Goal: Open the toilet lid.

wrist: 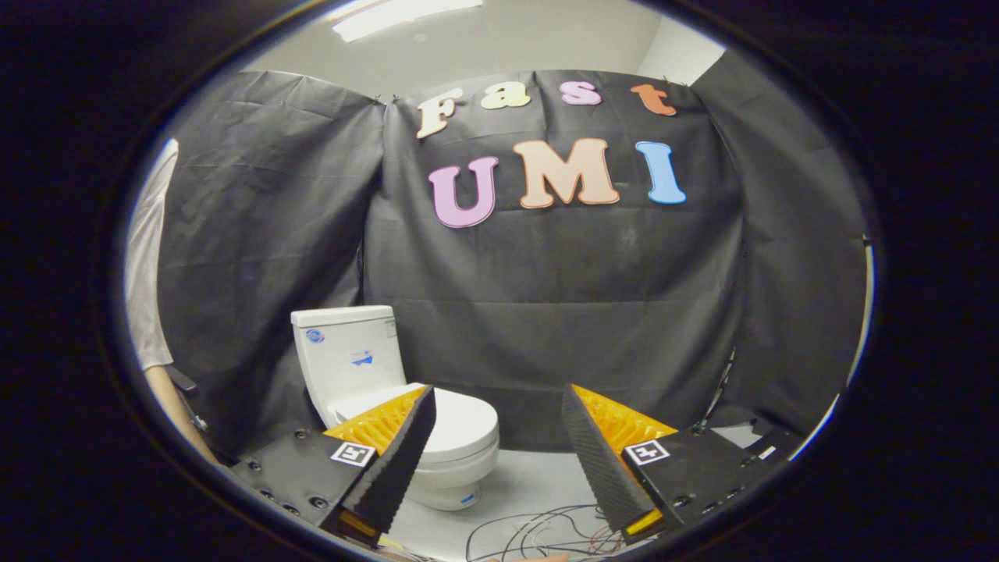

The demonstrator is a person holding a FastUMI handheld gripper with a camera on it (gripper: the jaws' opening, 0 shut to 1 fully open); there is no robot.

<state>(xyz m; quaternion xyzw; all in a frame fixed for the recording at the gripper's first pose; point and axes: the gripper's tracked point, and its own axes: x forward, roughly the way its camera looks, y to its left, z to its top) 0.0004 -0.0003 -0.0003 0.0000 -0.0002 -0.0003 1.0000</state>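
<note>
A black cloth wall point(546, 297) hangs in folds across the middle of the frame. Above it, a pale ceiling with a bright light strip point(398, 14) shows at the top. At the left, a person's white sleeve point(148, 257) stands. Low in the centre, loose cables point(538, 531) lie on the light floor point(531, 476).

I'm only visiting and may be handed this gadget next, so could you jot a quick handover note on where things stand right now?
Gripper: fingers spread wide, holding nothing, up off the floor.
Toilet: stands beyond the fingers against the black cloth wall, partly behind the left finger. Its lid is down, flat on the seat.
Loose cables lie on the floor just below the fingers.
A person's sleeve shows at the left.
Done: nothing yet, the lid is untouched.
Left: move in to the lid's front edge, catch it and swing it up against the tank.
</note>
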